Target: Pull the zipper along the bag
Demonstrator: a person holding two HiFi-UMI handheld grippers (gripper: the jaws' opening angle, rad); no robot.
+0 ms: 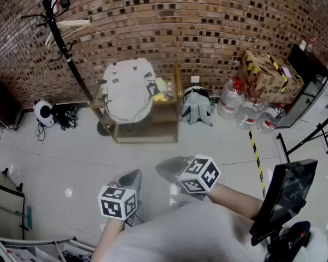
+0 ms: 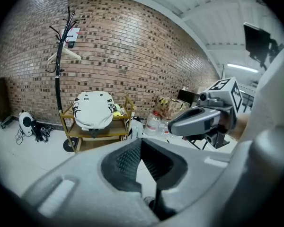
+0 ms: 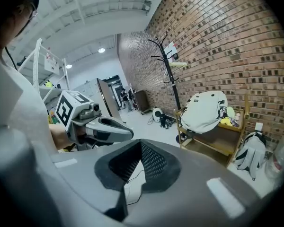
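- L gripper [image 2: 143,150]: jaws clenched together, nothing between the pads, only floor visible past them. Held low, close to the person's body.
- R gripper [image 3: 141,148]: same, clamped tight on nothing. Sits just beside the L one, tips pointing fwd toward the wall.
- Both are well apart from any bag; open tiled floor lies between them and the target. Approach not yet begun, by my read.
- Task's thing: white backpack [image 1: 128,89], lying on the top shelf of a wooden cart [image 1: 147,132] against the brick wall [image 1: 208,21]. Zipper and pull tab too small to make out from here.
- 2nd bag: grey backpack [image 1: 197,105] on the floor just R of the cart. Water bottles [image 1: 229,100] beyond it, coat rack [image 1: 63,37] to the L.
- Risk 1: wrong bag picked. Two candidates sit close together and the task doesn't say which; white one on the cart is my guess.
- Risk 2: jaws arrive clenched, so they would shove the tab instead of taking it. Need to open before contact.
- Risk 3: bag overhangs the shelf front. Pulling the slider w/o the other gripper bracing the fabric could drag it off the cart.
- Risk 4: black straps on the bag's side might snag a jaw.
- Risk 5: cart may shift under pull; can't tell if it has wheels.
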